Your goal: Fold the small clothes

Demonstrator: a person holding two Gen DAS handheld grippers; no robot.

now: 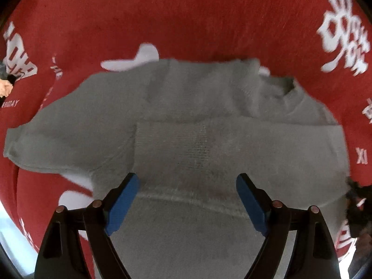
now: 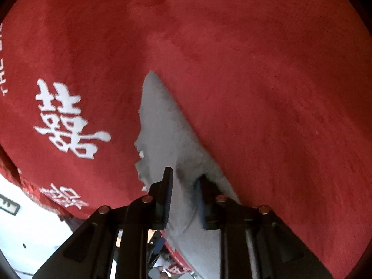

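A small grey knit sweater (image 1: 186, 125) lies spread on a red cloth with white characters (image 1: 186, 18), one sleeve out to the left, the neck at the upper right. My left gripper (image 1: 187, 181) is open, its blue pads on either side of the sweater's near part, holding nothing. In the right wrist view my right gripper (image 2: 183, 181) is shut on an edge of the grey sweater (image 2: 160, 125) and holds that fabric raised off the red cloth (image 2: 267, 93).
The red cloth with white characters (image 2: 67, 121) covers the whole work surface. Its edge and a white floor (image 2: 30, 227) show at the lower left of the right wrist view. A dark object (image 1: 358, 207) sits at the right edge of the left wrist view.
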